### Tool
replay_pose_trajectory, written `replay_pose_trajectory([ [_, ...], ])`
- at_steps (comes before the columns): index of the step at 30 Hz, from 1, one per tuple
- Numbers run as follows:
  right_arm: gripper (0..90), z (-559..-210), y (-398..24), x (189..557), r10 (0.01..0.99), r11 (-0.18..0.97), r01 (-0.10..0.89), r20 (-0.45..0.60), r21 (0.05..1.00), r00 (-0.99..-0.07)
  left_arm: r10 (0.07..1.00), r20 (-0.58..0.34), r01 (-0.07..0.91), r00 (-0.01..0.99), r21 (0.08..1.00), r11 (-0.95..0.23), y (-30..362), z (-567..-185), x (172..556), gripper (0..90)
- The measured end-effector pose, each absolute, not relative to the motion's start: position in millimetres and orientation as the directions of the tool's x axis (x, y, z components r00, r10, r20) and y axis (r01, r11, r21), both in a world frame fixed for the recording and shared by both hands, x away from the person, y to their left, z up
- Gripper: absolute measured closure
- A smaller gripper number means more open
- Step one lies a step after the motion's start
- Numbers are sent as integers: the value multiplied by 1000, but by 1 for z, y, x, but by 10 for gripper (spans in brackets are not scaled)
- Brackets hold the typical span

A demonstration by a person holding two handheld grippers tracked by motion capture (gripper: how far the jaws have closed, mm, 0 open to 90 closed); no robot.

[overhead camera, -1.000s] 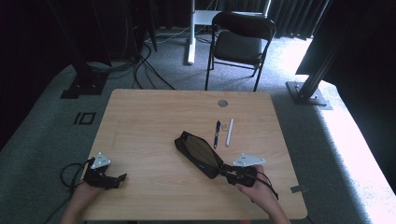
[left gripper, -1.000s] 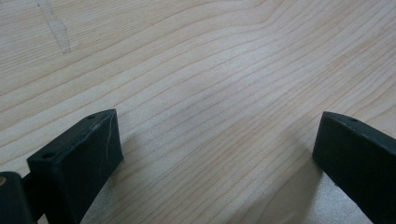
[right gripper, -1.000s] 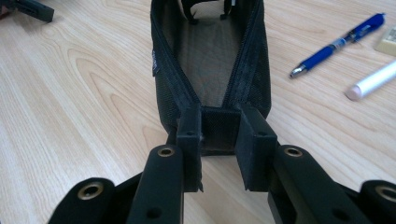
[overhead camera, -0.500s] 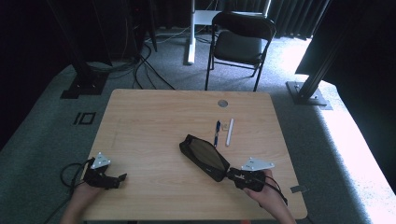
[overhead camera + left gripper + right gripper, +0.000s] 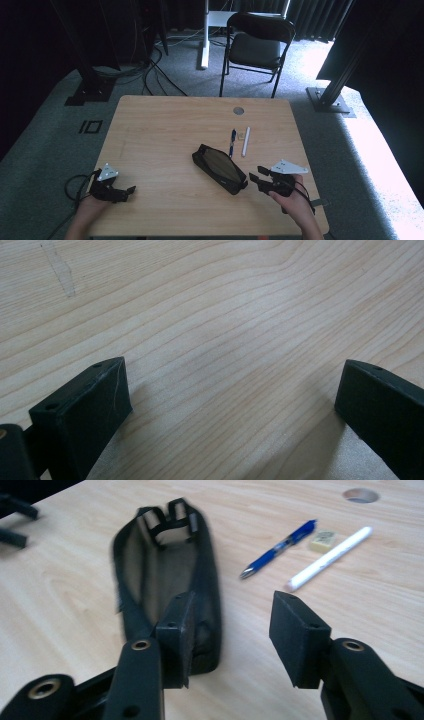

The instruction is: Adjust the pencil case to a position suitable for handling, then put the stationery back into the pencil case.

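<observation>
A black zip pouch (image 5: 220, 170) lies open on the wooden table (image 5: 165, 130), slanted toward the near right. My right gripper (image 5: 256, 178) sits just right of its near end and is open. Its jaws have just been opening, and nothing is between them. In the right gripper view the pouch (image 5: 165, 575) lies beyond the left jaw of my right gripper (image 5: 232, 625). Right of it lie a blue pen (image 5: 277, 548), a small eraser (image 5: 321, 540) and a white pen (image 5: 330, 557). My left gripper (image 5: 127, 192) rests at the near left, open over bare wood (image 5: 230, 390).
A round cable hole (image 5: 238, 110) sits near the table's far edge. A black folding chair (image 5: 257, 47) stands beyond the table, with cables on the floor at the far left. The blue pen (image 5: 232, 142) and white pen (image 5: 245, 141) lie side by side behind the pouch.
The right gripper slid the pouch's near end a little to the right, then let go, opened and drew back to the right. The left gripper stayed still.
</observation>
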State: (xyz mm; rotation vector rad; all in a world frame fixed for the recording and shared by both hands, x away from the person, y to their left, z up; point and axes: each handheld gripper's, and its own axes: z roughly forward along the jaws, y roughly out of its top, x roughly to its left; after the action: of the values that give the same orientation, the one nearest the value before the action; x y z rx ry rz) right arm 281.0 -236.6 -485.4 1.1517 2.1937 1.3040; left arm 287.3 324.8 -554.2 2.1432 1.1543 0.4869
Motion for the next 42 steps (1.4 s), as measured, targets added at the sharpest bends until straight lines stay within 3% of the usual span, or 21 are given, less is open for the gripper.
replay_pose_trajectory([
  [28,414,-524,-223,397,905,149,571,121,807,-408,839,18,599,544,692,-403,325,-554,287,16],
  [35,412,-534,-217,420,926,98,606,151,789,-346,839,18,599,544,692,-403,325,-554,287,16],
  [42,446,-542,-206,437,936,133,635,113,761,-332,839,18,599,544,692,-403,325,-554,287,17],
])
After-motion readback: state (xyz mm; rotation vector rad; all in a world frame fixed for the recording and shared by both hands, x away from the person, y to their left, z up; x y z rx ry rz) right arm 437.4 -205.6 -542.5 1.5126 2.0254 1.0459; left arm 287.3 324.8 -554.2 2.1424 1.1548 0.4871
